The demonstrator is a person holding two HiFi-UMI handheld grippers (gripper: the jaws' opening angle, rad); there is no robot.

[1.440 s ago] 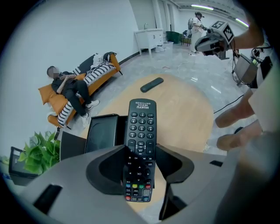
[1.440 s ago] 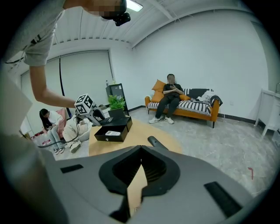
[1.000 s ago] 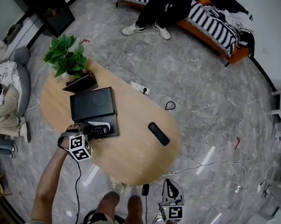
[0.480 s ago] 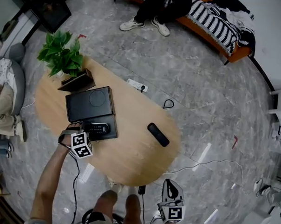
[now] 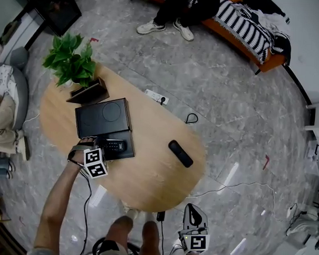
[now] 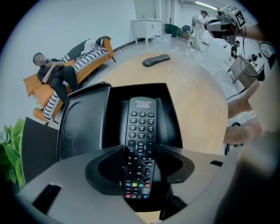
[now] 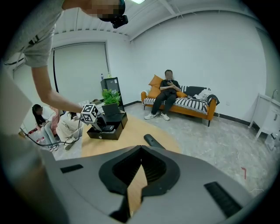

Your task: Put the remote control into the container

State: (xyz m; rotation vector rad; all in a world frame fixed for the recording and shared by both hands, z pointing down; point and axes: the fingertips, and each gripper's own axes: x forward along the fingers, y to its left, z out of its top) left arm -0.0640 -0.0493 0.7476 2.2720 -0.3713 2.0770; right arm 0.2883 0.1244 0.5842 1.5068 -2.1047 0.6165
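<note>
A black remote control with many buttons lies lengthwise between my left gripper's jaws, which are shut on its sides. Its far end reaches over the open tray of the black container, whose lid lies open to the left. From the head view, the left gripper sits at the container's near edge, with the remote control over the tray. A second black remote lies on the oval wooden table, to the right. My right gripper hangs shut and empty below the table edge.
A potted plant stands at the table's far left end behind the container lid. A white power strip and cables lie on the grey floor. A person sits on the orange sofa; my own feet are by the table's near edge.
The left gripper has edged slightly forward and right with the remote, which now lies a little farther over the tray. The right gripper has not moved.
</note>
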